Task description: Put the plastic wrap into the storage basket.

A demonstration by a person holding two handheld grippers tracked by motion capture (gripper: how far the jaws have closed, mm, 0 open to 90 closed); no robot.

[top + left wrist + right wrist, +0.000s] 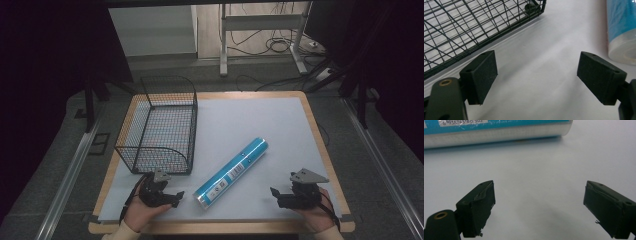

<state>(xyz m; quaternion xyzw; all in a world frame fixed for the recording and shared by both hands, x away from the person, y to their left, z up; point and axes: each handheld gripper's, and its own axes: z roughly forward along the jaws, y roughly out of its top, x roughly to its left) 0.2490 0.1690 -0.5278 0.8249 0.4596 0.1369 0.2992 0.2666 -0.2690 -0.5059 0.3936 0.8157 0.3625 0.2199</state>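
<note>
Far left on the bench (280, 115): black wire basket (159, 125). Just near of it, my left tongs (176, 196), jaws spread wide, nothing between them. Centre: blue tube (232, 172) lying flat on the diagonal, its near end just right of the left tongs. Near right: my right tongs (274, 192), also agape and empty, well apart from the tube.

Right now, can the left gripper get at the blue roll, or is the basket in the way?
Probably yes. The left gripper sits open on the white mat, with bare mat between it and the near end of the blue roll. The wire basket stands behind the gripper, off that path.
</note>
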